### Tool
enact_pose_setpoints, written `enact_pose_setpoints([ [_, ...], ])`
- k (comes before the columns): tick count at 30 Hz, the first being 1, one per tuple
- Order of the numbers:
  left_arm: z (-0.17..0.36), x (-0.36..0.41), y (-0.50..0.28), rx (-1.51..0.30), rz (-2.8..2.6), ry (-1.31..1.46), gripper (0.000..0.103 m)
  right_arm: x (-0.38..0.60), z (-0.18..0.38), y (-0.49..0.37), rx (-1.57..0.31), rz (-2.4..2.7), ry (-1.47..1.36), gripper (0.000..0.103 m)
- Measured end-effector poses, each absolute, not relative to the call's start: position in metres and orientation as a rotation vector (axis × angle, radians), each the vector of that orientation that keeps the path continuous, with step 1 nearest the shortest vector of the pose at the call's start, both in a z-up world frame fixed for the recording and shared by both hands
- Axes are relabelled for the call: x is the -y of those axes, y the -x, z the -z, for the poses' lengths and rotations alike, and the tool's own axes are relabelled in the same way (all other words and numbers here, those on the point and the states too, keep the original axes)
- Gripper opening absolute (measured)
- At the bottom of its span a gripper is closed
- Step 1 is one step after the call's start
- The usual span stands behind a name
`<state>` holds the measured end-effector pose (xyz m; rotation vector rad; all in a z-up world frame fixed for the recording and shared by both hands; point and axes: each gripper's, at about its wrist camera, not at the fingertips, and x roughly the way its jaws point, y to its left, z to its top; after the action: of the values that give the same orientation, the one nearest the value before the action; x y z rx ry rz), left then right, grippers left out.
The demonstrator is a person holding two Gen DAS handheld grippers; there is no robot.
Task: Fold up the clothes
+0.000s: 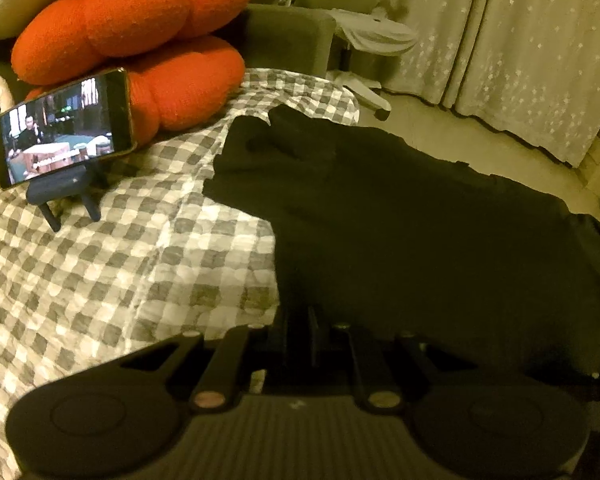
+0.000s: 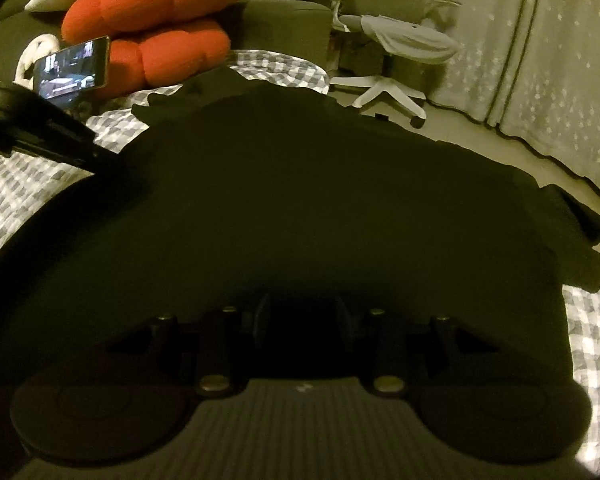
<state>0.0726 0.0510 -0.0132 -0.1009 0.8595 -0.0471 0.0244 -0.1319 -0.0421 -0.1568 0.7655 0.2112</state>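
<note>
Black garment [image 1: 400, 220] (dim, blurred) lies spread across checked bedcover [image 1: 100, 272].

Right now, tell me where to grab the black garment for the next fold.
Pinch the black garment at its ragged far edge near the orange cushion, coming from the checked blanket side; that edge probably lies flat and exposed there, so fingers can slide under.

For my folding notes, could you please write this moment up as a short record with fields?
surface: checked bedspread
garment: black garment, spread flat, one edge over the bed's side
left gripper: jaws nearly together at the garment's edge
right gripper: over the garment, grip too dark to tell
nearby: phone on stand, playing video; orange cushion
</note>
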Motion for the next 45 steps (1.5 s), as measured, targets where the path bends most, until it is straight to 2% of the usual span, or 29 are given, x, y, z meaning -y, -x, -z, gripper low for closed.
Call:
enact_pose_setpoints([
  [11,0.02,-0.029,-0.085,-0.88,0.073,0.124,0.01,0.155,0.031,-0.026,-0.689,-0.114,0.07,0.038],
  [14,0.024,-0.029,-0.088,-0.896,0.062,0.128,0.01,0.156,0.033,-0.025,-0.685,-0.111,0.081,0.026],
  [17,0.024,-0.032,-0.09,-0.898,0.064,0.142,0.01,0.161,0.032,-0.024,-0.679,-0.104,0.075,0.021],
  [27,0.023,-0.037,-0.093,-0.878,0.075,0.093,0.009,0.165,0.044,-0.032,-0.718,-0.055,0.058,0.02],
  [29,0.019,-0.04,-0.096,-0.878,0.074,0.071,0.004,0.166,0.044,-0.034,-0.716,-0.067,0.032,0.02],
  [35,0.017,-0.072,-0.109,-0.881,0.061,0.123,0.001,0.157,0.04,-0.033,-0.711,-0.075,0.028,0.009],
  [45,0.019,-0.164,-0.132,-0.867,-0.032,0.365,0.001,0.125,0.029,-0.017,-0.755,-0.166,-0.097,0.01],
])
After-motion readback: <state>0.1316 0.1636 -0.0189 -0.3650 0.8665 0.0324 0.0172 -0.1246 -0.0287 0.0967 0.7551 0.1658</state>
